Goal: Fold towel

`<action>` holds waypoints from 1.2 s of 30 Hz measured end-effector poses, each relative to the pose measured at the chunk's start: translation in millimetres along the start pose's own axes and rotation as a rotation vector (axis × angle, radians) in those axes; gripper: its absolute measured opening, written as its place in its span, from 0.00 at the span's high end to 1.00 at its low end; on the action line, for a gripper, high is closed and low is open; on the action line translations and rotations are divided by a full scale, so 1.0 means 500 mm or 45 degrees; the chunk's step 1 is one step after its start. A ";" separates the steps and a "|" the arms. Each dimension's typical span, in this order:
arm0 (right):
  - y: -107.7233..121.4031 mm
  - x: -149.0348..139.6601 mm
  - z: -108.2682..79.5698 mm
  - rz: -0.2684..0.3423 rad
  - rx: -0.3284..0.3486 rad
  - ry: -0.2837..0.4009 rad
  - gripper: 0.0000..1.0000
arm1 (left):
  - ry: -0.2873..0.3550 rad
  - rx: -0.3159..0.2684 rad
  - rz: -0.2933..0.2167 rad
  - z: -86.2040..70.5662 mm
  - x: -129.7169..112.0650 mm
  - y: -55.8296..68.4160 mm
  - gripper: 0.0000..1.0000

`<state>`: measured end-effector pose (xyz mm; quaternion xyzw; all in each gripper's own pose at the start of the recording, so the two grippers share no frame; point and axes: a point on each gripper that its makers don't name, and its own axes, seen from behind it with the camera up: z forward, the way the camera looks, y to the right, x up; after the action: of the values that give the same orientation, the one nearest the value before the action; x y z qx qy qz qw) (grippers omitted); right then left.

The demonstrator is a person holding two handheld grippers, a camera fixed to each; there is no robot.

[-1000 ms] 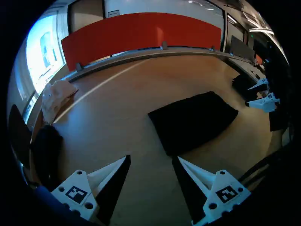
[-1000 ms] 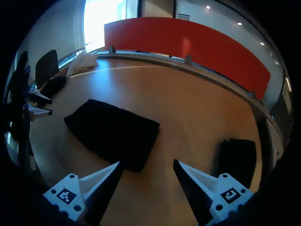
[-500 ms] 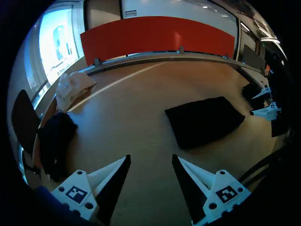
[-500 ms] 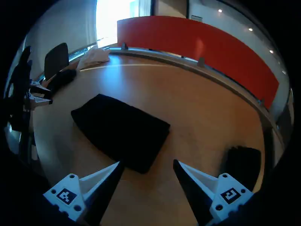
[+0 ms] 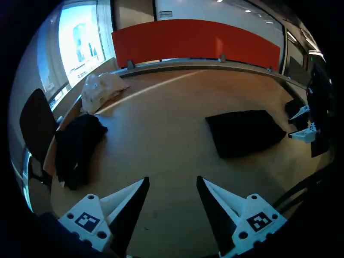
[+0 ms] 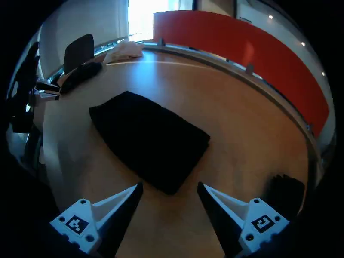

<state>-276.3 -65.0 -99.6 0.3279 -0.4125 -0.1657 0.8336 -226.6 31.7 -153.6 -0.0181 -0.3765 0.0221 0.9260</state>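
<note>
A black folded towel (image 6: 148, 139) lies flat on the wooden table (image 6: 241, 129), just ahead of my right gripper (image 6: 170, 202), which stands open and holds nothing. In the left gripper view the same towel (image 5: 245, 131) lies off to the right, well beyond my left gripper (image 5: 172, 195), which is open and empty above bare table (image 5: 159, 129). The right gripper (image 5: 303, 124) appears at the far right edge of the left gripper view. The left gripper (image 6: 45, 88) appears small at the far left of the right gripper view.
A dark bundle of cloth (image 5: 77, 148) and a pale crumpled cloth (image 5: 101, 88) lie at the table's left end, beside a dark chair (image 5: 36, 124). Another black pile (image 6: 286, 191) sits near the table's right edge. A red divider panel (image 5: 193, 41) runs along the far edge.
The left gripper view has swung left: the towel slid rightward and the dark cloth bundle and chair came in. The right gripper has moved closer to the towel, which now looks larger.
</note>
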 end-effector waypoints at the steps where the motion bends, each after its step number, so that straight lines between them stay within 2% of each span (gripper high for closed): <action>1: -0.001 -0.003 0.002 -0.007 0.008 -0.008 0.07 | 0.000 0.005 -0.003 -0.002 -0.002 -0.003 0.19; 6: -0.009 -0.018 0.014 -0.036 0.060 -0.046 0.22 | -0.005 0.024 -0.018 -0.012 -0.013 -0.016 0.19; 11: -0.006 -0.023 0.024 -0.069 0.069 -0.073 0.37 | -0.014 0.030 -0.024 -0.017 -0.024 -0.018 0.19; 17: -0.003 -0.030 0.033 -0.091 0.078 -0.103 0.41 | -0.020 0.029 -0.026 -0.018 -0.032 -0.017 0.19; 30: 0.003 -0.040 0.043 -0.068 0.081 -0.137 0.93 | -0.025 0.028 -0.017 -0.010 -0.028 -0.018 0.19; 36: 0.010 -0.032 0.040 -0.048 0.049 -0.120 0.94 | -0.025 0.023 -0.012 -0.003 -0.024 -0.014 0.19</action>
<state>-302.0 -60.8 -96.8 0.3433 -0.4482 -0.1886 0.8036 -234.1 23.8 -162.8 -0.0079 -0.3854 0.0214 0.9225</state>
